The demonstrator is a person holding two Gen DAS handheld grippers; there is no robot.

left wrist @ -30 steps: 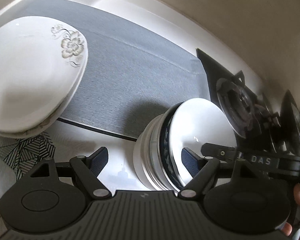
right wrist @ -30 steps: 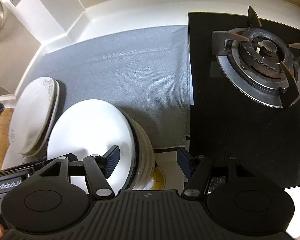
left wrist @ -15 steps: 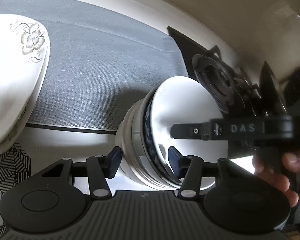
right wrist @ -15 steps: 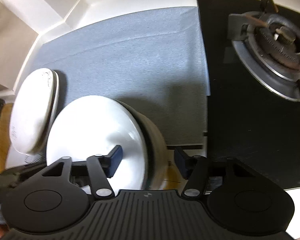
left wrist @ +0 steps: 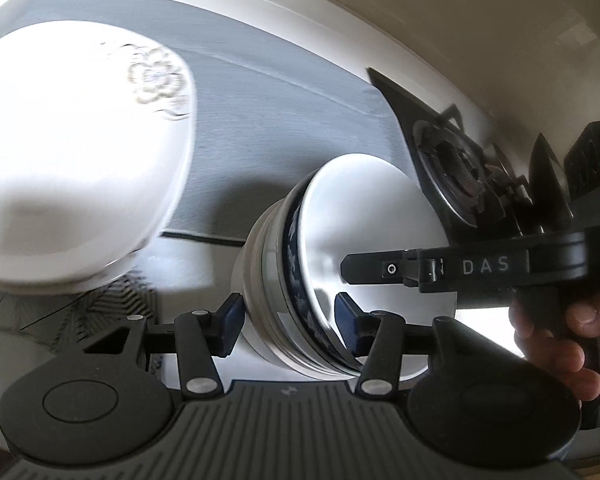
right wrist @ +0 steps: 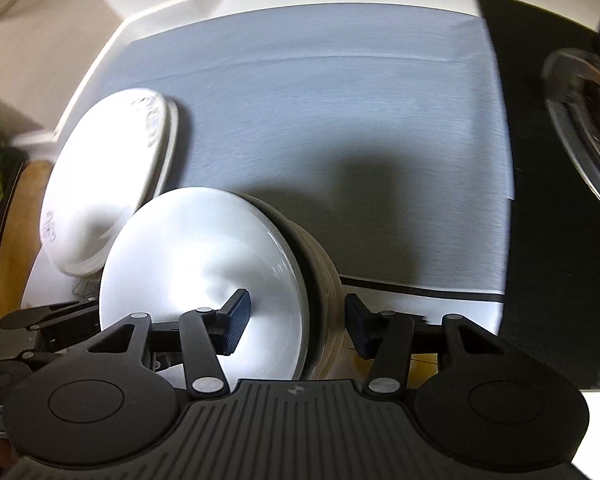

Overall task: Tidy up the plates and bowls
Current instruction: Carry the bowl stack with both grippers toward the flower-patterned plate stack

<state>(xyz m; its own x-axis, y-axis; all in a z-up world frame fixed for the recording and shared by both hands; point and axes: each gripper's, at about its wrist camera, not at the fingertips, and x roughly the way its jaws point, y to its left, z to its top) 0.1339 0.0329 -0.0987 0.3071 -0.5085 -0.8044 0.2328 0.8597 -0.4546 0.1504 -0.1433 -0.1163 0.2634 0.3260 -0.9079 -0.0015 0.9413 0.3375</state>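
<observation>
The bowl stack (left wrist: pixel 284 312) is pinched at opposite rims by the left gripper (left wrist: pixel 288 324) and right gripper (right wrist: pixel 296 324), at the counter's (right wrist: pixel 428 304) front edge (off the grey mat (right wrist: pixel 340 120)). Uneven squeeze risks nested bowls slipping apart.

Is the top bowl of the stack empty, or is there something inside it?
Empty. The top bowl of the bowl stack shows only a bare white inside in both wrist views, with reflections but no food or water.

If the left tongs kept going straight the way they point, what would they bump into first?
Probably the stack of bowls: its near rim already sits between the left tongs, with the grey mat beyond. Depth is hard to judge.
</observation>
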